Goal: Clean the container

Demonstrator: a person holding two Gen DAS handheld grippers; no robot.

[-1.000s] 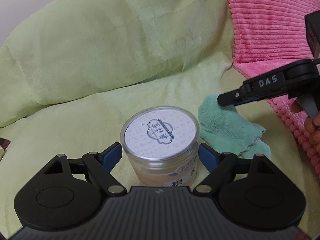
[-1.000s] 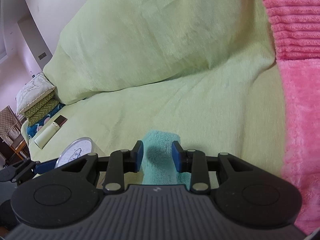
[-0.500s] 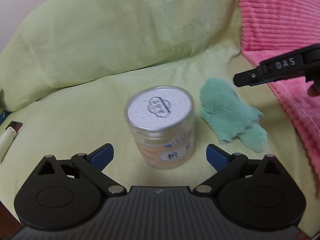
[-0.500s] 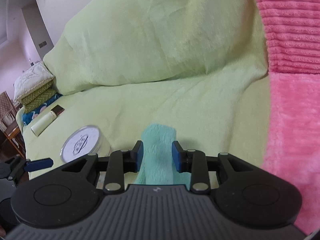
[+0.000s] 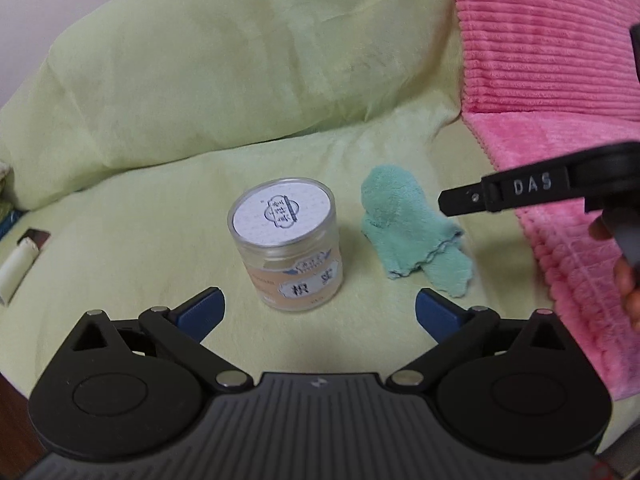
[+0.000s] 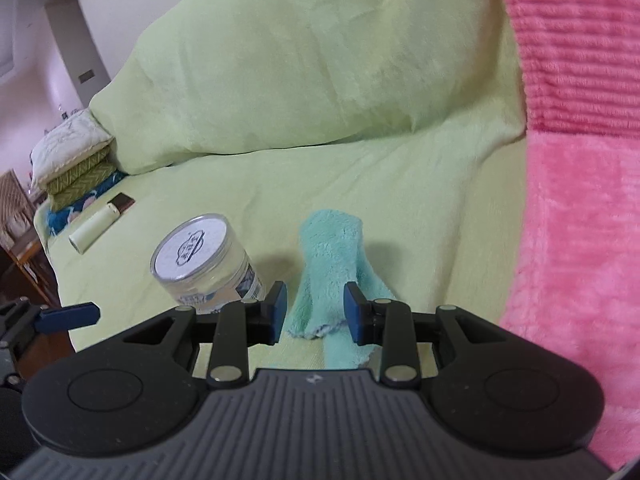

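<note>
Left gripper (image 5: 318,304) had just sprung wide open w/ nothing in it, round clear plastic jar w/ white label lid (image 5: 286,240) upright mid-frame, right gripper (image 6: 315,312) unclenched above fuzzy teal cloth (image 6: 332,264).

The left hand-held gripper (image 5: 318,308) has let go of the container (image 5: 286,236): its jaws have just been opening and now stand wide, drawn back toward 6 o'clock. The right hand-held gripper (image 6: 315,312) has backed off the teal cloth (image 6: 334,264), baring its near edge.
</note>
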